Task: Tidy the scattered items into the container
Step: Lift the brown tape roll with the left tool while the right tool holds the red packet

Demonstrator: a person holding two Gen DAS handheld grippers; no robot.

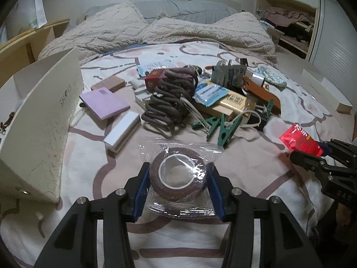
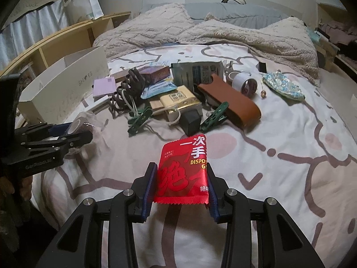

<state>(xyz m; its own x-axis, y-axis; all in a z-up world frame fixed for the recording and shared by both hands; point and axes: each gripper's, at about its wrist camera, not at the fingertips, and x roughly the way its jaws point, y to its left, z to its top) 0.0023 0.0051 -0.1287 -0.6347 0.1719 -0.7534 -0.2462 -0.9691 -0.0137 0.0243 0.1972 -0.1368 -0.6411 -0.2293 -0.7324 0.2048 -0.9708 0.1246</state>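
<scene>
On the bed (image 2: 290, 156), the left gripper (image 1: 177, 186) is holding a roll of brown tape (image 1: 176, 176) sealed in a clear wrapper, its blue-padded fingers (image 1: 141, 192) pressing on both sides of the roll. The right gripper (image 2: 181, 186) is gripping a red glove packet (image 2: 184, 172), fingers (image 2: 149, 187) narrowed against its edges. The white box (image 1: 42, 120), the container, is standing open at the left edge of the bed, beside the left gripper. The scattered pile is lying ahead of both grippers: green clips (image 1: 225, 129), a coiled grey cord (image 1: 169, 98), a purple notepad (image 1: 103, 103) and a brown leather case (image 2: 229, 99).
</scene>
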